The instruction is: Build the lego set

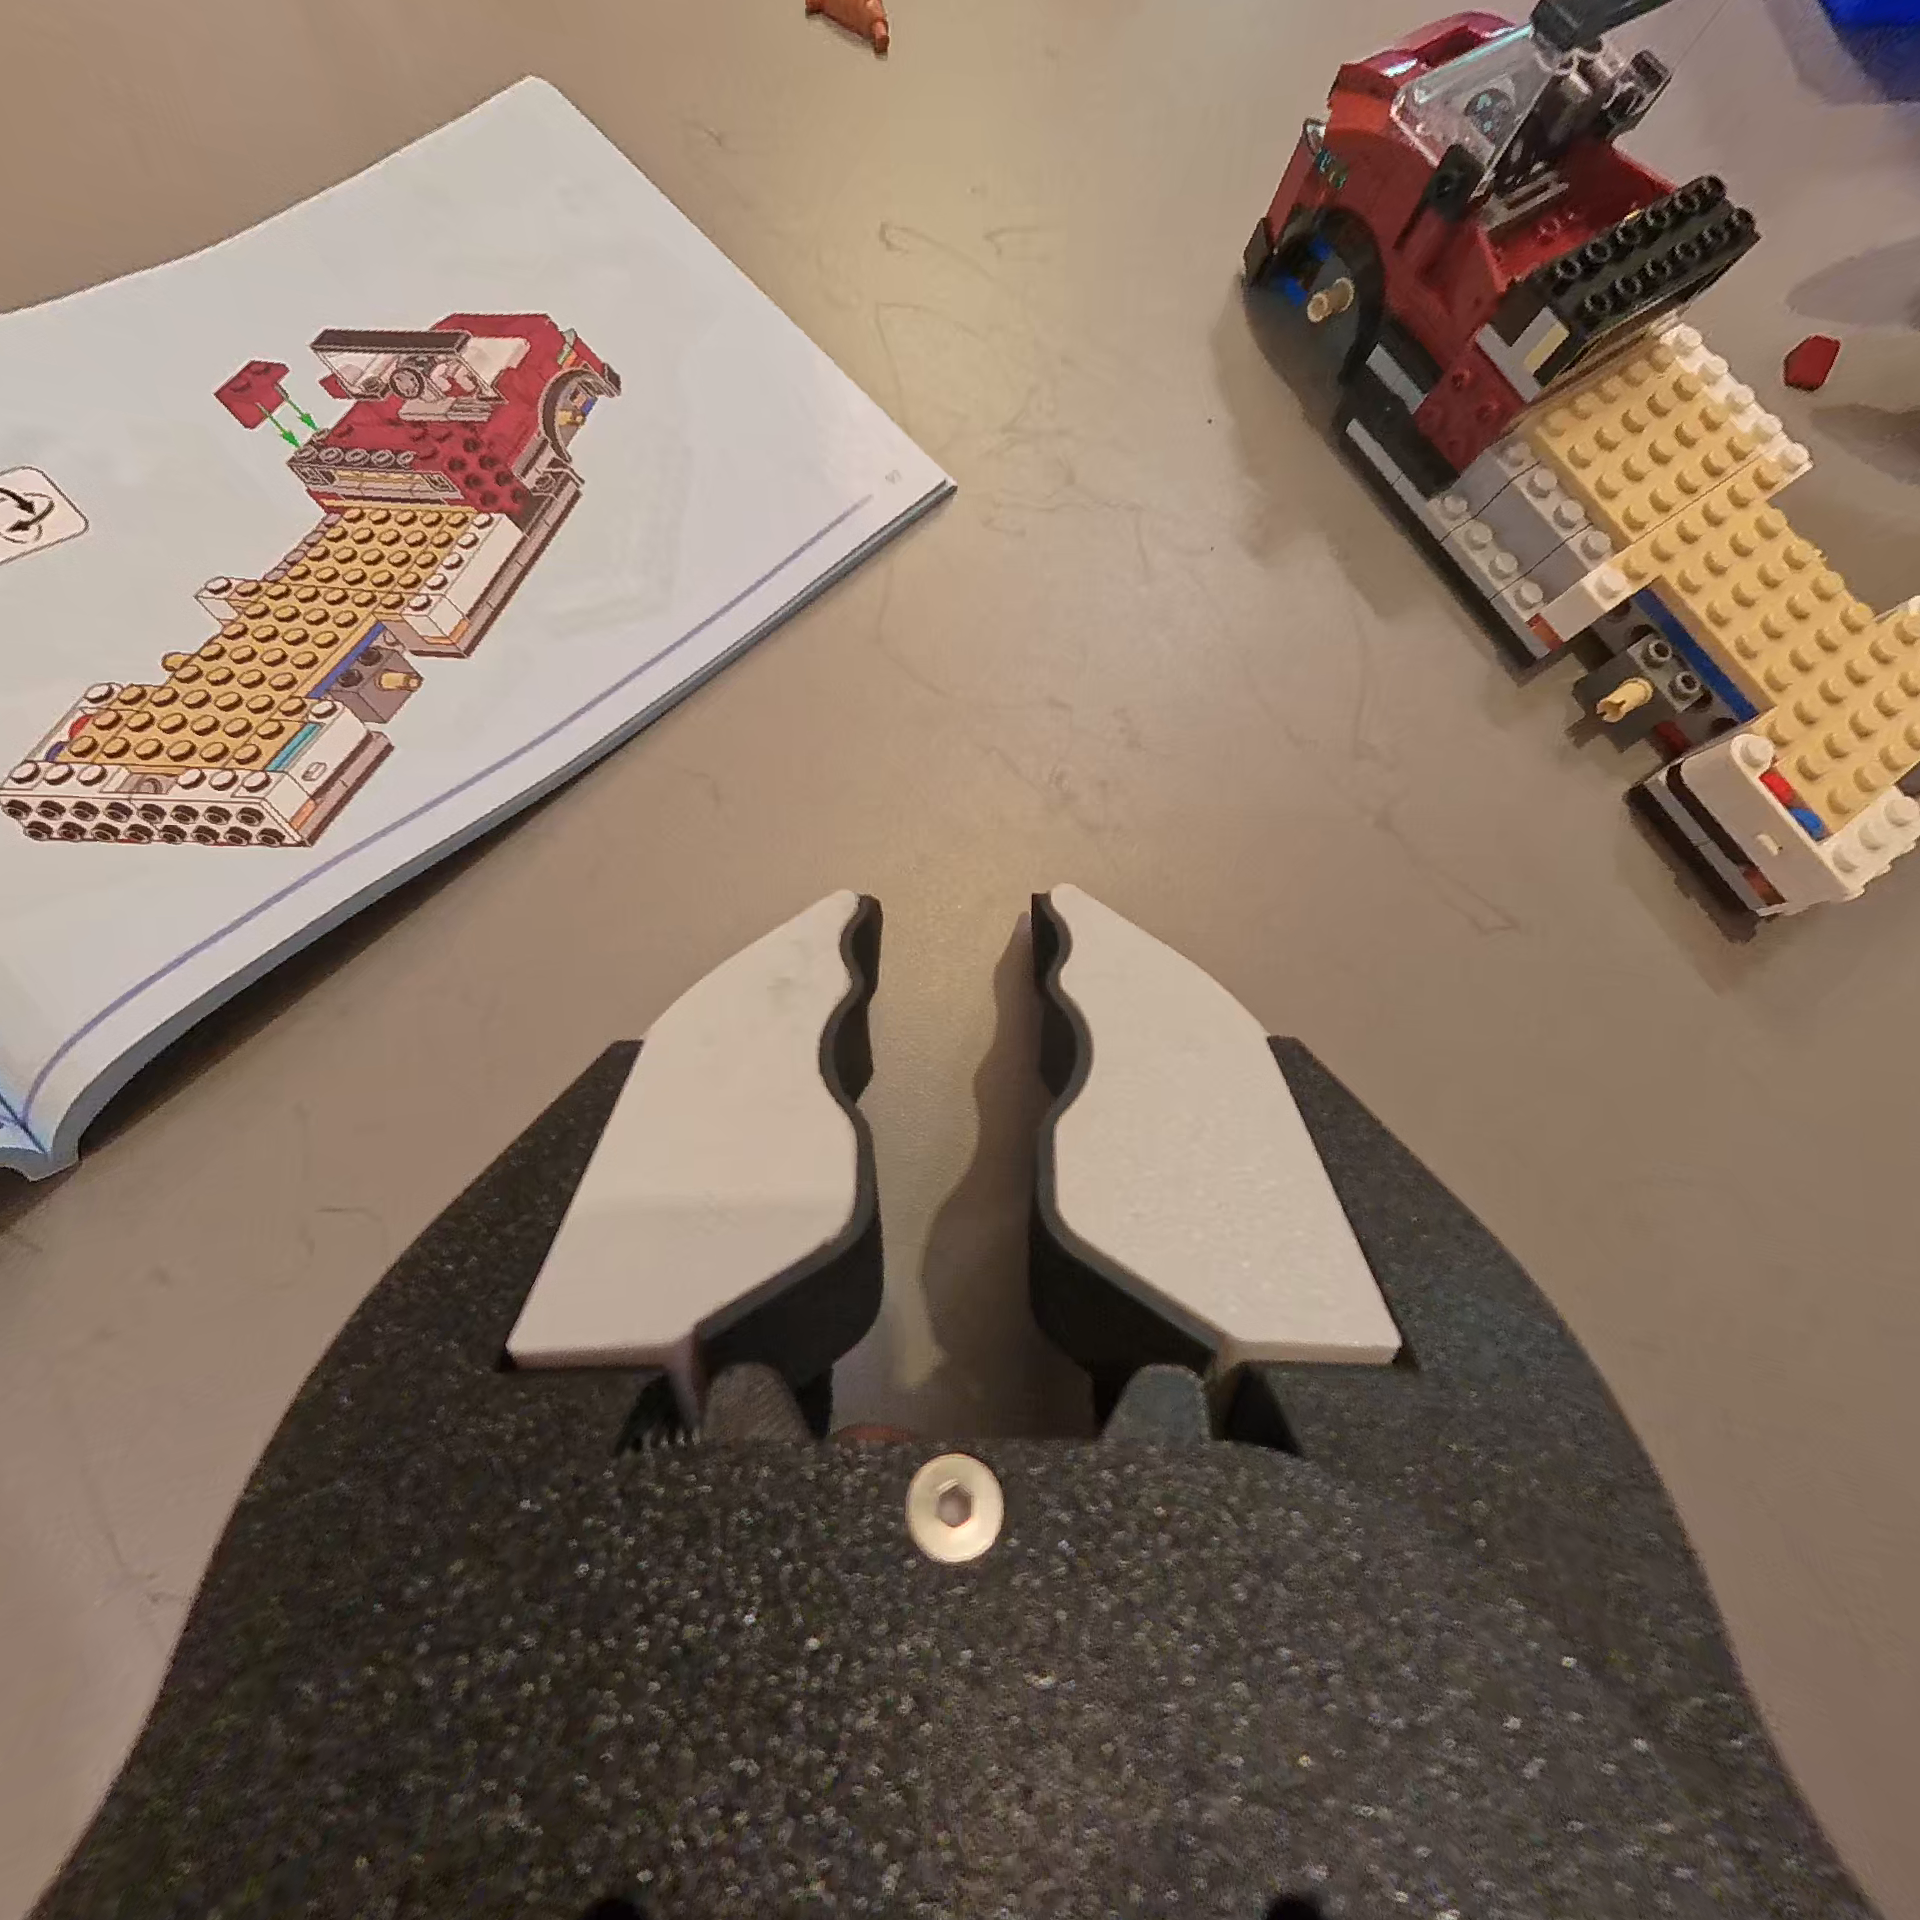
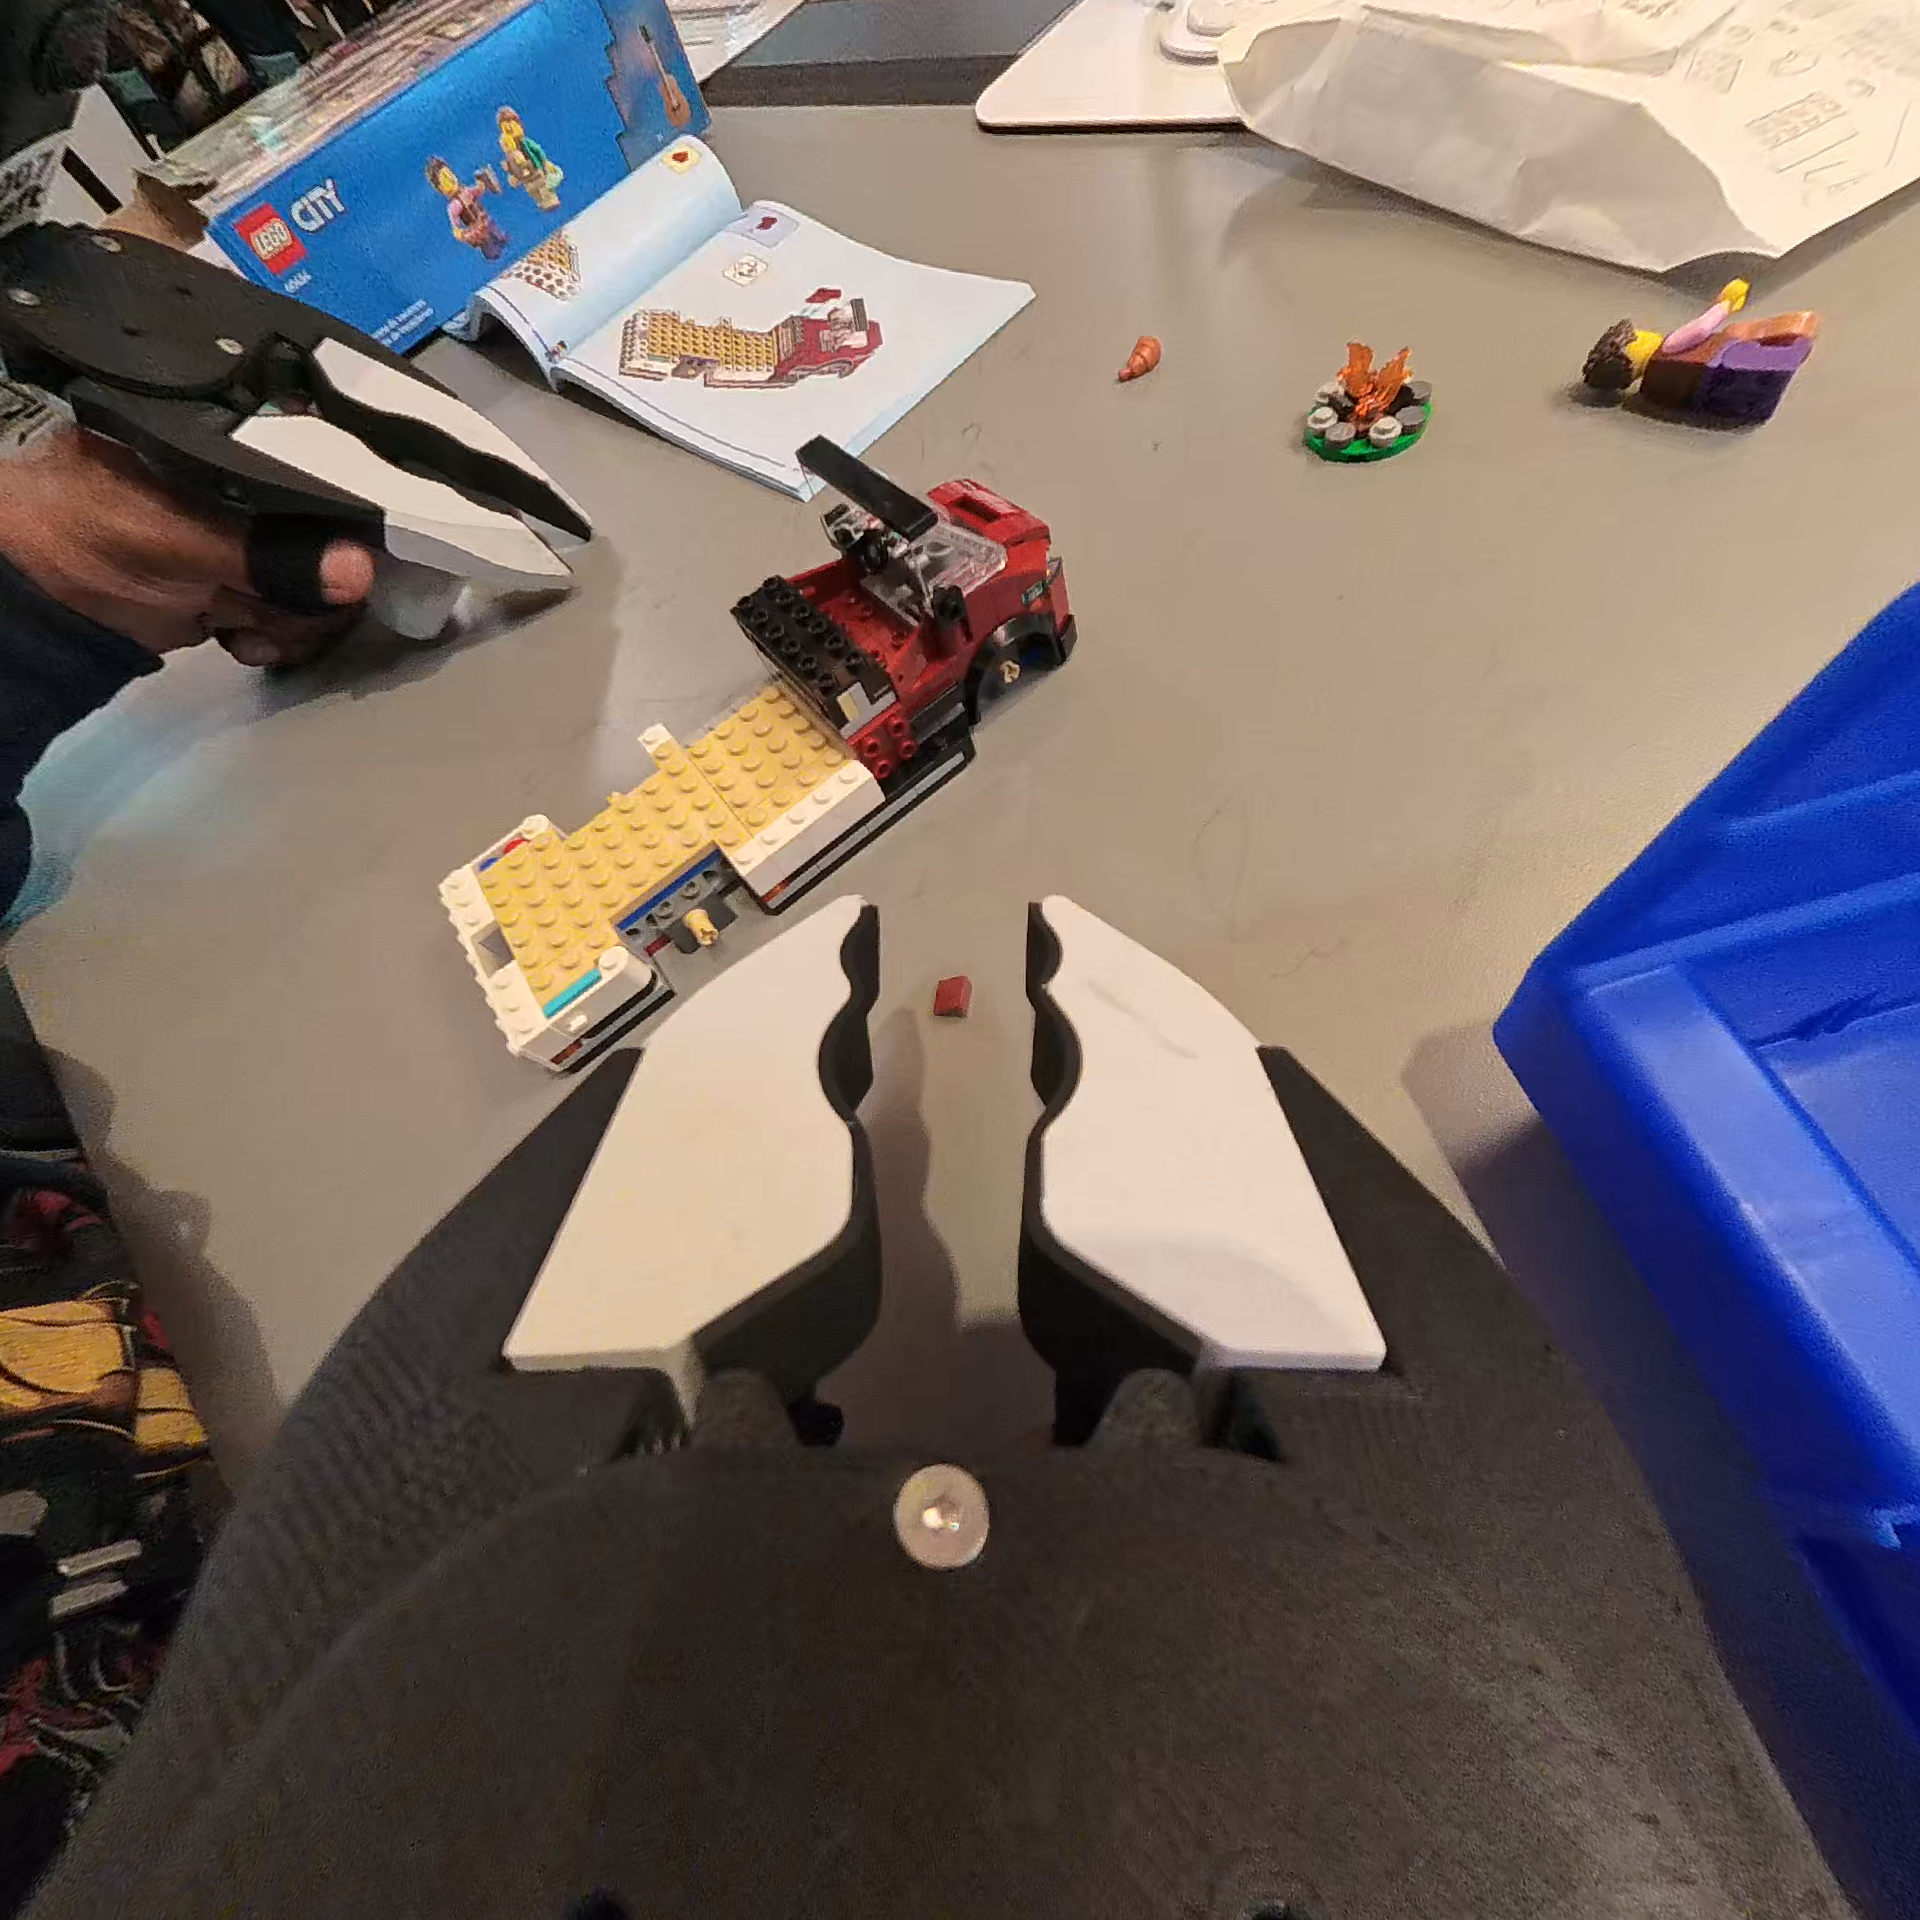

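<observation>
Jaws of the right gripper (image 2: 951, 909) stand apart around a small red brick (image 2: 952, 995) on the surface (image 2: 1299, 727), untouched. Likely light, rigid, slippery; pinch its flat sides. Left gripper (image 1: 956, 904) gapes empty.

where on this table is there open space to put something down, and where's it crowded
Free: the grey strip between the instruction booklet and the brick truck, and between the truck and blue bin. Crowded: around the small red brick, campfire piece and toy box.

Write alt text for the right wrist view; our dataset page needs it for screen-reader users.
The right gripper hangs open over a small dark red brick on a grey table, beside a half-built red and tan brick truck. An open instruction booklet lies beyond, a blue bin to the right.
</observation>
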A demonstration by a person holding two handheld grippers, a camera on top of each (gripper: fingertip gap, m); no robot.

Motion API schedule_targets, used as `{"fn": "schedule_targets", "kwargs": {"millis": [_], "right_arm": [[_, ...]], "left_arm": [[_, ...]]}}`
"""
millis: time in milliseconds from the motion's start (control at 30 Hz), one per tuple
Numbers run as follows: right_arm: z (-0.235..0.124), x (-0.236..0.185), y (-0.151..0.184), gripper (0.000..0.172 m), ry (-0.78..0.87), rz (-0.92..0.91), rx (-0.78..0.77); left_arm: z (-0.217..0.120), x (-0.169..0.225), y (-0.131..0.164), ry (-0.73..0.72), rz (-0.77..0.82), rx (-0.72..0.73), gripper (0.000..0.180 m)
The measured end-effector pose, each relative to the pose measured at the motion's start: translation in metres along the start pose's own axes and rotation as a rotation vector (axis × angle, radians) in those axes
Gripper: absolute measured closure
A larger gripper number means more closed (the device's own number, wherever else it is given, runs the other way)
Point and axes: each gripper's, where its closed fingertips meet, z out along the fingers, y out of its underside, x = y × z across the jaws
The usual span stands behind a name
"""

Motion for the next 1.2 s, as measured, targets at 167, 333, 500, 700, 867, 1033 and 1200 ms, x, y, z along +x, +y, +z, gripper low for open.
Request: {"fn": "schedule_targets", "kwargs": {"millis": [167, 333, 500, 700, 867, 1033, 1200], "right_arm": [[0.001, 0.0, 0.0, 0.145, -0.001, 0.007, -0.003], [0.001, 0.0, 0.0, 0.145, -0.003, 0.007, -0.004], [0.001, 0.0, 0.001, 0.145, -0.003, 0.006, -0.004], [0.002, -0.001, 0.001, 0.145, -0.002, 0.004, -0.004], [-0.014, -0.013, -0.01, 0.145, -0.126, -0.009, 0.101], [-0.113, 0.01, -0.044, 0.152, -0.109, -0.19, 0.082], [-0.129, 0.124, -0.068, 0.157, 0.203, -0.35, -0.327]], "left_arm": [[0.0, 0.0, 0.0, 0.003, -0.002, 0.001, 0.152], [0.0, 0.0, 0.0, 0.004, -0.002, 0.001, 0.152], [0.0, 0.0, 0.0, 0.002, -0.002, 0.001, 0.152], [0.0, 0.0, 0.0, 0.0, -0.002, 0.0, 0.152], [0.0, 0.0, -0.001, 0.007, -0.008, 0.001, 0.153], [0.0, 0.0, 0.0, -0.005, 0.012, -0.002, 0.151], [0.0, 0.003, 0.0, 0.008, 0.026, -0.003, 0.149]]}}
